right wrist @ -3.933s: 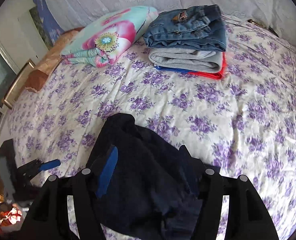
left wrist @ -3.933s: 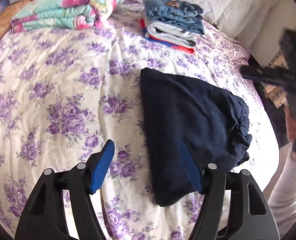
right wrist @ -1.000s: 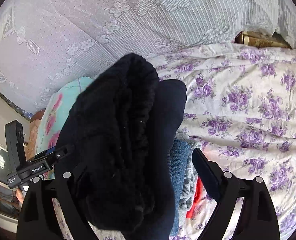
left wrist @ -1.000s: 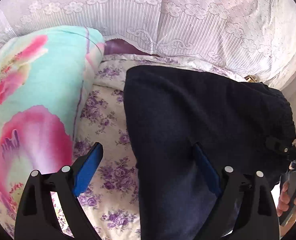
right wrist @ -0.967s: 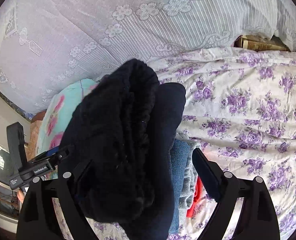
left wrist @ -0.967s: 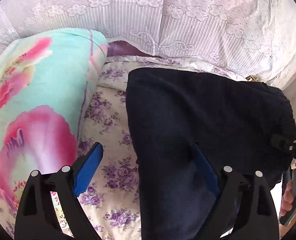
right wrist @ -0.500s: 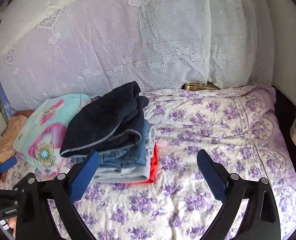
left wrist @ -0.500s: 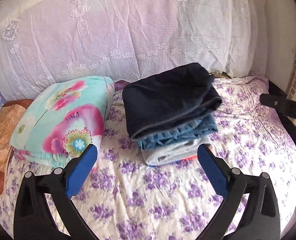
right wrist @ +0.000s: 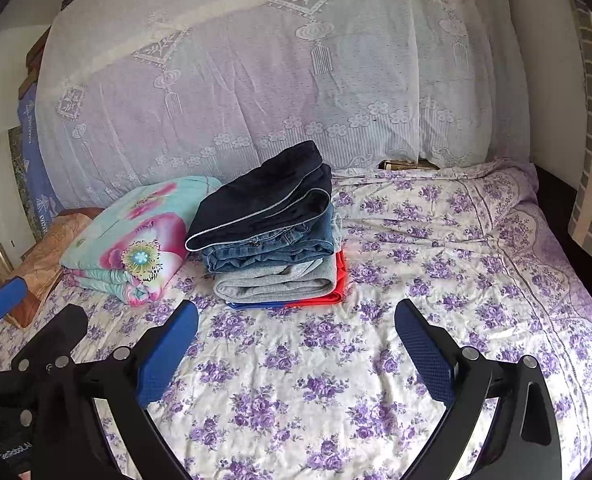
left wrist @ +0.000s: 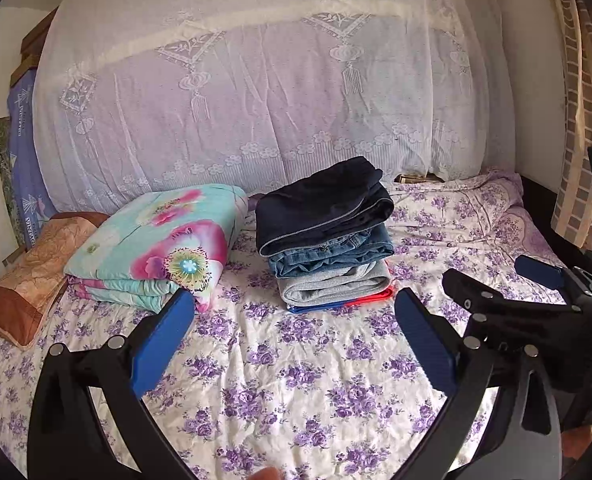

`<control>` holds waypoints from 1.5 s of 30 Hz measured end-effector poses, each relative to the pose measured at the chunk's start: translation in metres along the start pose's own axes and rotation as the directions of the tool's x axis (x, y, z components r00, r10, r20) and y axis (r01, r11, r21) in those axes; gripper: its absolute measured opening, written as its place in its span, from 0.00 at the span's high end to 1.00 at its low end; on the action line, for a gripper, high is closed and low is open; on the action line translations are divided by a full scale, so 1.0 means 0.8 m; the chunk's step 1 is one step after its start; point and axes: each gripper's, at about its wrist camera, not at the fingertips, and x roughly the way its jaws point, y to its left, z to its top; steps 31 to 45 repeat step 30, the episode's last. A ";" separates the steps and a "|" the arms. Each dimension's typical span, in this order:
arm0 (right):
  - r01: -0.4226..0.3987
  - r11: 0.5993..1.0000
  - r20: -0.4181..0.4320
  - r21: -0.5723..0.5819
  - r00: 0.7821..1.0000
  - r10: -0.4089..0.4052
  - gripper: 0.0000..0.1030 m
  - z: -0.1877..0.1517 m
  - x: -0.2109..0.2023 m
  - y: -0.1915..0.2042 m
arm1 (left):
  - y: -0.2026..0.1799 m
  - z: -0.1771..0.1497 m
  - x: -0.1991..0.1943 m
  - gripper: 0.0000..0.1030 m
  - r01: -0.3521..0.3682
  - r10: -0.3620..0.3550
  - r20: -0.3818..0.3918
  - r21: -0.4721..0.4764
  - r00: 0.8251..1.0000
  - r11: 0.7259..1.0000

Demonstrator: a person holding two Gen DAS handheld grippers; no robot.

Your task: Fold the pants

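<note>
Soft folded dark pants point(left wrist: 321, 200) top the stack point(left wrist: 329, 276) on the bed point(left wrist: 296, 380). Left claw point(left wrist: 294, 344) and right claw point(right wrist: 296, 350) both gape, empty. Red bottom layer mostly hidden.

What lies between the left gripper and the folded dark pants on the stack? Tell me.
Only bare floral bedsheet lies between the open left gripper and the dark pants topping the stack of folded clothes, as the left wrist view shows.

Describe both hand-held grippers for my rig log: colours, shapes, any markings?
The left hand-held gripper and right hand-held gripper look alike: black angular frames with silver round bolt heads, each carrying two long fingers faced with textured blue pads. White lettering runs along the left one's body, seen from the right wrist, too small to read fully. No cables show.
</note>
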 end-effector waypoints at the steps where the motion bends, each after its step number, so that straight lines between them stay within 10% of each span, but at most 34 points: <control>1: 0.017 1.000 0.003 -0.007 1.000 -0.017 0.04 -0.001 0.001 0.002 | 0.000 -0.001 0.004 0.05 0.003 -0.003 -0.007 0.000 1.000 1.000; 45: 0.058 0.997 -0.031 -0.045 0.998 -0.060 0.04 -0.009 0.022 0.004 | 0.008 -0.008 0.032 0.05 -0.019 0.017 -0.070 -0.033 0.997 0.999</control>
